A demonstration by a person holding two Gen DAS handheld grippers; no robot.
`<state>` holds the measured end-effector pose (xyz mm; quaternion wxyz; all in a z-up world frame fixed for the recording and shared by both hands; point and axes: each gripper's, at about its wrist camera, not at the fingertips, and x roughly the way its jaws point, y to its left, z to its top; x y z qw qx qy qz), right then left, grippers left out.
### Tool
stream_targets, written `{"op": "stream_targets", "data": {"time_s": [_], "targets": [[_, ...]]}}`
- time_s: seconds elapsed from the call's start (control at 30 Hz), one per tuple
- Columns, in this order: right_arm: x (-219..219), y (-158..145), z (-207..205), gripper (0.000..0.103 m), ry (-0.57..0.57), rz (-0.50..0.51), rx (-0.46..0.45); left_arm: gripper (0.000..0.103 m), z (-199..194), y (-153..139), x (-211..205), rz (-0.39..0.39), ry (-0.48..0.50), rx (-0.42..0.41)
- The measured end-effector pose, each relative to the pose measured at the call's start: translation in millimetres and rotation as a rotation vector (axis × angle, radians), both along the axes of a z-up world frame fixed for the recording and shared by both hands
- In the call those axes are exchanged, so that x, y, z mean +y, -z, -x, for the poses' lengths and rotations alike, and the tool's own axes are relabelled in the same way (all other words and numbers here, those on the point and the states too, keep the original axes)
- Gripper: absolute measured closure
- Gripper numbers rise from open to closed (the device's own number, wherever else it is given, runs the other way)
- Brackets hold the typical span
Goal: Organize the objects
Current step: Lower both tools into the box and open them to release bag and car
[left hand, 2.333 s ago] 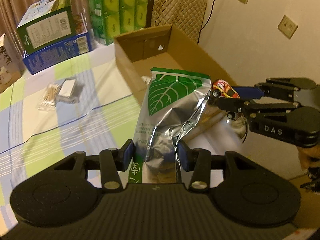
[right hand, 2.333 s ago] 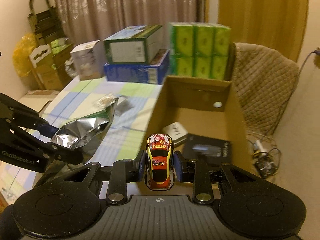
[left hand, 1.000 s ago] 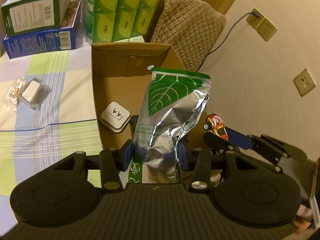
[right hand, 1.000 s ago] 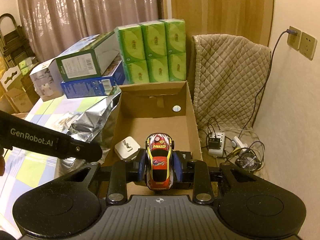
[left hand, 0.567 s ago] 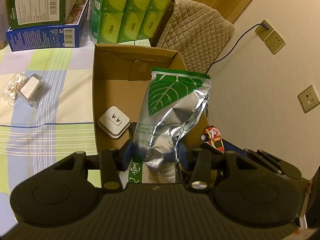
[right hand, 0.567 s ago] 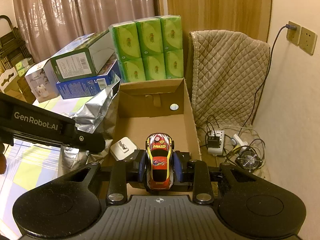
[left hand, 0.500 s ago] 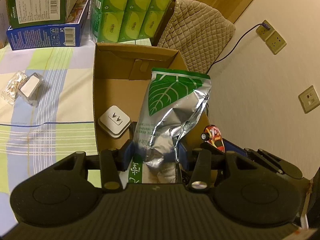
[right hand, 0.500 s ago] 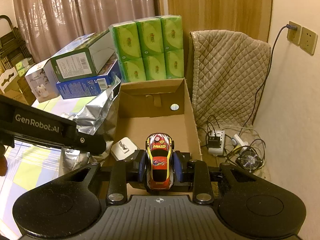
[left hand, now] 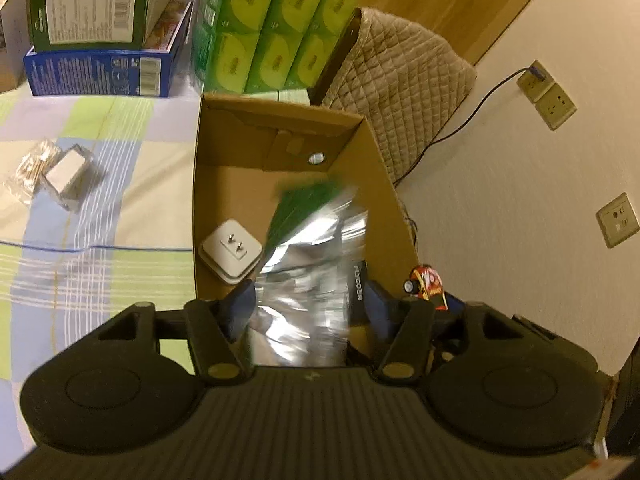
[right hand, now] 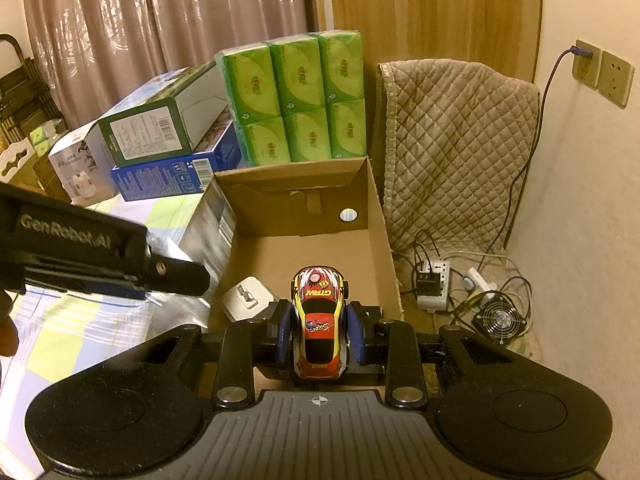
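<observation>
Foil bag (left hand: 308, 264) blurred between the spread-apart left gripper (left hand: 306, 308) fingers; right gripper (right hand: 320, 330) clamps toy car (right hand: 320, 320)

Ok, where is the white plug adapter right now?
The white plug adapter lies on the floor of the cardboard box, against its left wall near the front. In the left wrist view it sits just left of the blurred foil bag.

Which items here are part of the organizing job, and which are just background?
In play:
foil bag, dropping from the open left gripper
toy car in the right gripper
cardboard box
white plug adapter

Lying about:
green tissue packs
quilted cover
power strip
</observation>
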<state>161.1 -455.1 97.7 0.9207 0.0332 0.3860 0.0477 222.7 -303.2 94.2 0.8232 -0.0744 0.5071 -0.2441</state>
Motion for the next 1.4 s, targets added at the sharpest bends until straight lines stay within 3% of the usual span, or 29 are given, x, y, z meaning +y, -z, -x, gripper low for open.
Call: {"op": "stream_targets", "data": {"time_s": [0.93, 1.13, 1.17, 1.23, 1.27, 1.4], "targets": [[11.4, -1.0, 4.5, 0.076, -0.012, -0.02, 0.005, 0.047, 11.1, -7.7, 18.3, -0.064, 0.02, -0.049], [10.9, -4.3, 2.0, 0.076, -0.001, -0.054, -0.024, 0.039, 10.5, -10.0, 22.1, -0.075, 0.017, -0.067], [9.8, -5.2, 1.6, 0.075, 0.003, -0.064, -0.035, 0.037, 10.0, -10.5, 22.9, -0.077, 0.017, -0.071], [6.9, -7.8, 1.8, 0.056, 0.017, -0.079, -0.055, 0.036, 9.1, -11.0, 24.8, -0.08, 0.017, -0.074], [5.6, -8.9, 2.2, 0.053, 0.02, -0.087, -0.064, 0.036, 8.9, -11.2, 25.9, -0.083, 0.016, -0.079], [3.0, -9.6, 1.3, 0.051, 0.024, -0.087, -0.057, 0.034, 7.6, -9.9, 29.2, -0.09, 0.011, -0.079]]}}
